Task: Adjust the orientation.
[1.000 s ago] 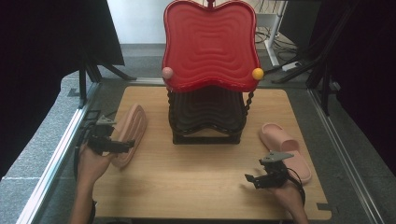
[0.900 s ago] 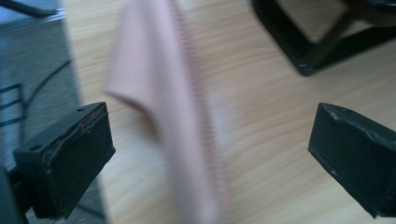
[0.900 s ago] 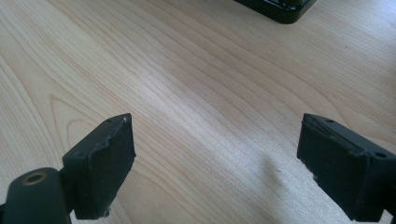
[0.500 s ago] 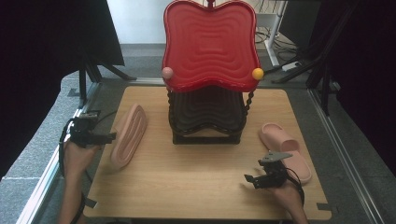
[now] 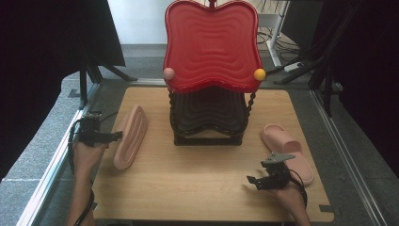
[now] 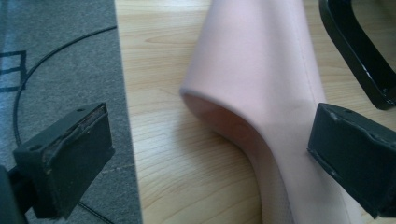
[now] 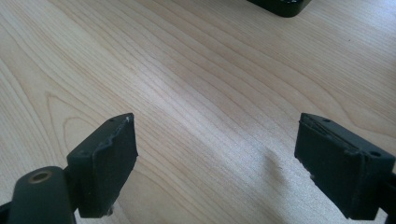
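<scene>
High view: left gripper (image 5: 115,136) beside the rack's (image 5: 209,117) left slipper (image 5: 130,136), jaws apart; I must close on it. Right gripper (image 5: 251,181) idles, jaws apart.

Two pink slippers: one slipper on its side (image 5: 130,136) at the left of the table, also seen in the left gripper view (image 6: 261,93), and one slipper lying flat (image 5: 287,146) at the right. One wooden table (image 5: 197,188). One tiered rack, with one red wavy tray (image 5: 211,44) on top and black trays (image 5: 209,110) stacked beneath; how many black ones cannot be told. Two knobs on the red tray's near corners: one pink ball (image 5: 168,73) at left, one yellow ball (image 5: 259,74) at right. Two hand-held grippers: the left gripper (image 5: 115,136) and the right gripper (image 5: 254,181).
</scene>
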`<state>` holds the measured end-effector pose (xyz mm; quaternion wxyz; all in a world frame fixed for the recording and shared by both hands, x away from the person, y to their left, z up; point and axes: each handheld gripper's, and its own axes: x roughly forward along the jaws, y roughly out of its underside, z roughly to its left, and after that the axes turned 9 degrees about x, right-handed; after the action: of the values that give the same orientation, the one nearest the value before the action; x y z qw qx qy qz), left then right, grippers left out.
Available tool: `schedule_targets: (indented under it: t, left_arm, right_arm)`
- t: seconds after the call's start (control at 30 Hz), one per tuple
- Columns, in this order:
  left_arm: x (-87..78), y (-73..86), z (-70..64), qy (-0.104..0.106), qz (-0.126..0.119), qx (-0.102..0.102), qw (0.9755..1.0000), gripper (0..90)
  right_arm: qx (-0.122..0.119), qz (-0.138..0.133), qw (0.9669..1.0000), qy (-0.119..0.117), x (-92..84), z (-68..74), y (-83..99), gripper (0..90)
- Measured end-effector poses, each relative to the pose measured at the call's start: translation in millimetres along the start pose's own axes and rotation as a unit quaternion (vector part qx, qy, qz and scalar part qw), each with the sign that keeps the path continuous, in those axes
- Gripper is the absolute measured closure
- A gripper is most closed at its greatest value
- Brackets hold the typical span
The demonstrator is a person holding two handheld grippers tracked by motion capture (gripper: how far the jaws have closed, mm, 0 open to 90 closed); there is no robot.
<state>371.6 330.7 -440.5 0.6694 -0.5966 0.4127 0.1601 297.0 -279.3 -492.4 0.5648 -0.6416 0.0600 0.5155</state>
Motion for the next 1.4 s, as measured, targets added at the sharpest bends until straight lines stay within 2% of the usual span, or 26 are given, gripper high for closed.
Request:
schedule_targets:
  t: [0.13, 0.2, 0.3, 0.4, 0.5, 0.67, 0.83, 1.03, 1.07, 1.1, 1.17, 1.2, 1.23, 1.33, 1.4]
  left_arm:
    - [3.1, -6.1, -14.5, 0.018, 0.002, 0.017, 0.9997, 0.0]
    - [3.9, -7.7, -17.2, 0.019, 0.002, 0.022, 0.9996, 0.0]
    - [9.4, -13.7, -27.8, 0.033, 0.003, 0.028, 0.9991, 0.0]
    - [13.0, -16.1, -32.3, 0.041, 0.002, 0.032, 0.9987, 0.0]
    - [19.4, -18.6, -39.2, 0.049, 0.002, 0.034, 0.9982, 0.0]
    - [29.7, -19.8, -48.6, 0.061, -0.005, 0.022, 0.9979, 0.0]
    - [40.7, -19.9, -57.7, 0.075, 0.001, 0.023, 0.9969, 0.0]
    - [51.6, -22.0, -70.1, 0.066, 0.011, 0.037, 0.9971, 0.0]
    - [55.8, -22.3, -73.6, 0.058, 0.022, 0.046, 0.9970, 0.0]
    - [55.8, -22.3, -73.6, 0.058, 0.022, 0.046, 0.9970, 0.0]
    - [61.3, -21.5, -76.2, 0.020, 0.041, 0.064, 0.9969, 0.0]
    - [64.2, -20.4, -75.8, 0.006, 0.052, 0.069, 0.9962, 0.0]
    - [67.5, -18.7, -74.8, 0.002, 0.060, 0.071, 0.9957, 0.0]
    - [71.7, -13.6, -71.3, 0.007, 0.057, 0.060, 0.9966, 0.0]
    - [71.1, -12.0, -71.3, 0.008, 0.055, 0.060, 0.9966, 0.0]
  right_arm:
    - [-0.002, 0.001, 1.0000, -0.001, 0.7, 0.9, -0.2, 13.0]
    - [-0.002, 0.002, 1.0000, -0.001, 0.8, 1.3, -0.2, 13.1]
    - [-0.003, 0.003, 1.0000, -0.002, 0.9, 1.6, -0.2, 13.1]
    - [-0.004, 0.003, 1.0000, -0.002, 0.8, 0.9, 0.0, 13.2]
    - [-0.002, 0.004, 1.0000, -0.001, 0.6, 0.4, 0.2, 13.3]
    - [-0.004, 0.005, 1.0000, -0.001, 0.6, 0.5, 0.4, 13.4]
    - [-0.005, 0.008, 1.0000, -0.002, 1.0, 0.1, 0.7, 13.5]
    - [-0.006, 0.010, 0.9999, -0.003, 1.2, -0.2, 0.8, 13.5]
    - [-0.006, 0.010, 0.9999, -0.003, 1.4, -0.2, 1.0, 13.6]
    - [-0.005, 0.010, 0.9999, -0.004, 1.2, -0.4, 1.0, 13.6]
    - [-0.004, 0.009, 0.9999, -0.003, 1.3, -0.5, 1.1, 13.6]
    - [-0.003, 0.008, 1.0000, -0.002, 1.0, -1.0, 1.3, 13.7]
    - [-0.003, 0.008, 1.0000, -0.002, 1.0, -1.0, 1.3, 13.7]
    - [0.000, 0.009, 1.0000, -0.002, 1.1, -2.1, 1.6, 13.7]
    - [0.000, 0.009, 1.0000, -0.002, 1.4, -2.1, 1.7, 13.7]
